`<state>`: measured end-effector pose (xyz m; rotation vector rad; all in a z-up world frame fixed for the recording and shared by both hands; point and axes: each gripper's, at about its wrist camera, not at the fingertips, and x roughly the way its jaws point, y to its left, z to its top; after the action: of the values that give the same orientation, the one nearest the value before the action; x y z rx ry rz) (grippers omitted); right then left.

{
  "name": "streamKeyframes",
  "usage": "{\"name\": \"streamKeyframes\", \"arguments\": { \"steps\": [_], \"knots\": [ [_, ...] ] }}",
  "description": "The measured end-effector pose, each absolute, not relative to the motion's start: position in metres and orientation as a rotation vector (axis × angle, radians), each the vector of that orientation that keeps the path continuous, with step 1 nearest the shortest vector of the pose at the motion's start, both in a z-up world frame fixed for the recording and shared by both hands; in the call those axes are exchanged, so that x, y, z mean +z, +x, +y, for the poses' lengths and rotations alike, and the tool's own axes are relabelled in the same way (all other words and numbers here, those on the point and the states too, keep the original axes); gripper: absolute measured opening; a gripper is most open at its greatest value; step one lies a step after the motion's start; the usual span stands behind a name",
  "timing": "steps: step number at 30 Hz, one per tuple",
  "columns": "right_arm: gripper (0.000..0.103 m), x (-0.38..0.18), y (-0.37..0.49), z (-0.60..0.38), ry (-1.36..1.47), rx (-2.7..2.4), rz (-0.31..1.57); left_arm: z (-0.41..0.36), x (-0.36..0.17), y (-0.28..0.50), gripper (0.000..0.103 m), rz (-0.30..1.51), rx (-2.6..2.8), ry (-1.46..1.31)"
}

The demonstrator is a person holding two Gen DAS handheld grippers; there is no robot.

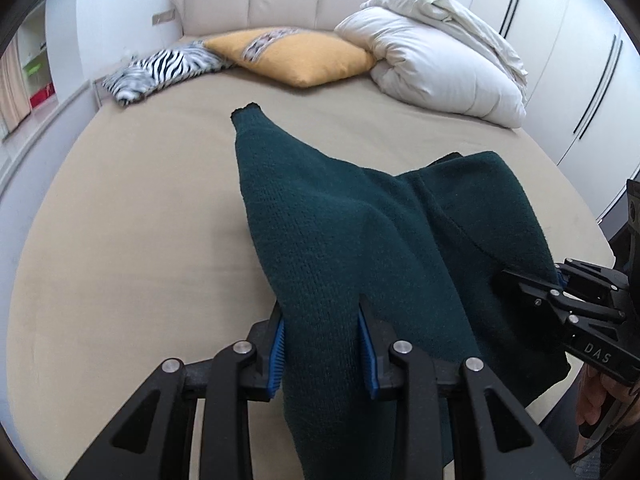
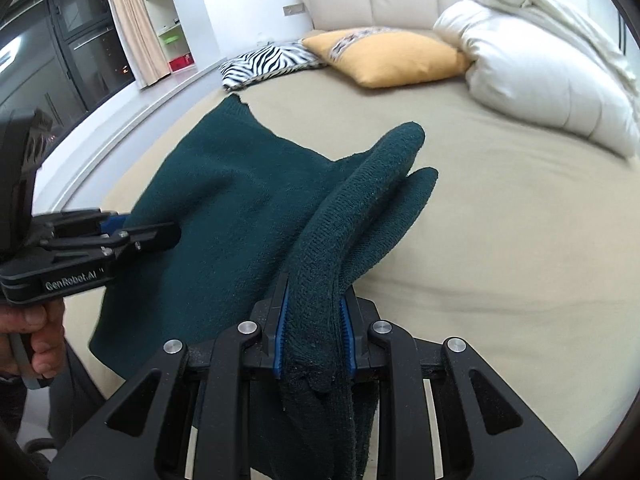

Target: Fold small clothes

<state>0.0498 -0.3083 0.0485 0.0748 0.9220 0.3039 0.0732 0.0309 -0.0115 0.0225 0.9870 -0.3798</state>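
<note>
My left tongs [image 1: 322, 344] are clamped on a thick bunch of the dark green knit garment [image 1: 360, 224], the blue pads [image 1: 280, 350] pressing it from both sides. My right tongs [image 2: 314, 334] pinch a rolled, ribbed edge of the same piece, with a little frayed dark end poking back past the pads. In the left view the right tongs sit at about 4 o'clock, biting the garment's far edge; in the right view the left tongs come in from 9 o'clock.

The garment hangs between the two grips and spills forward toward 12 o'clock onto the beige sheet [image 1: 140, 220] of the bed. I judge it soft, fairly thick and limp: it sags where unsupported, so it will droop and double over unless I hold it taut at two spread corners. The knit looks grippy, not slick, so I expect little slipping. Seams and ribbed hems are the firmest places to hold.

Farther out, at 11 to 12 o'clock, lie a zebra-print cushion [image 1: 160, 70] and a yellow cushion [image 1: 296, 58]; a bundled white duvet [image 1: 436, 64] sits at 1 o'clock. All are well apart from the garment, so I see nothing blocking a fold.
</note>
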Motion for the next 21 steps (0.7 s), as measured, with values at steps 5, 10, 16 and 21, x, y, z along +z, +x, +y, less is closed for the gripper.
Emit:
{"name": "streamKeyframes", "arguments": {
  "steps": [5,10,16,21],
  "knots": [
    [0.02,0.014,0.037,-0.298,0.117,0.296,0.997,0.04,-0.067,0.081,0.037,1.101,-0.346,0.017],
    [0.021,-0.059,0.049,-0.309,0.19,0.241,1.119,0.044,-0.089,0.083,0.041,1.089,-0.337,0.011],
    [0.022,-0.069,0.041,-0.314,0.258,0.258,1.1,0.038,-0.096,0.077,0.044,1.058,-0.315,0.043],
    [0.022,-0.077,0.059,-0.333,0.334,0.294,1.078,0.04,-0.099,0.079,0.048,1.049,-0.315,0.038]
  ]
}}
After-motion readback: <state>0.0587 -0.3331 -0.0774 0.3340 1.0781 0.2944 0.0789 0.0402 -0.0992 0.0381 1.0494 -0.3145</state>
